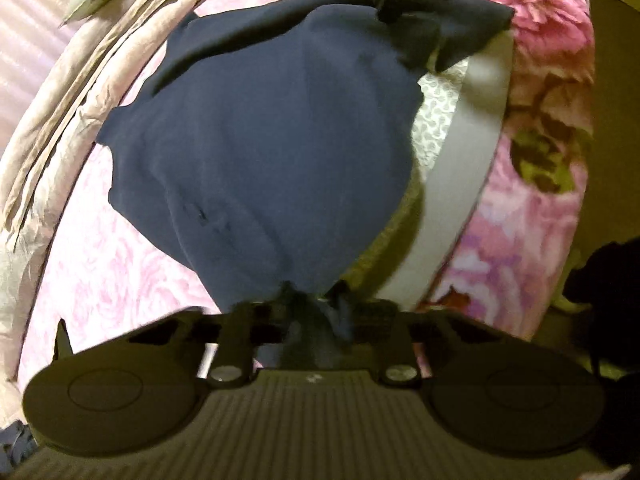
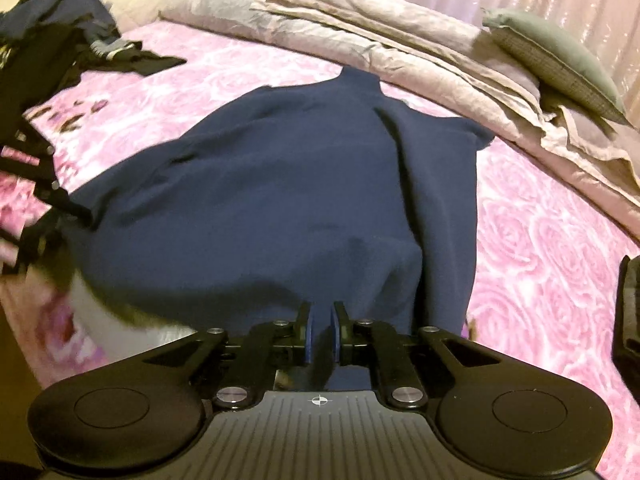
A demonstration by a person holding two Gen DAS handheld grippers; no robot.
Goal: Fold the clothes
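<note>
A navy blue garment lies spread on the pink rose bedsheet, its near edge lifted off the bed. My left gripper is shut on one bunched corner of it. My right gripper is shut on the garment's other near corner, cloth pinched between its blue pads. In the left wrist view the right gripper shows at the top, gripping the far corner. In the right wrist view the left gripper shows at the left edge.
A folded beige duvet and a grey-green pillow lie along the far side of the bed. A pile of dark clothes sits at the bed's far left. The bed's edge with a grey mattress band is beside the garment.
</note>
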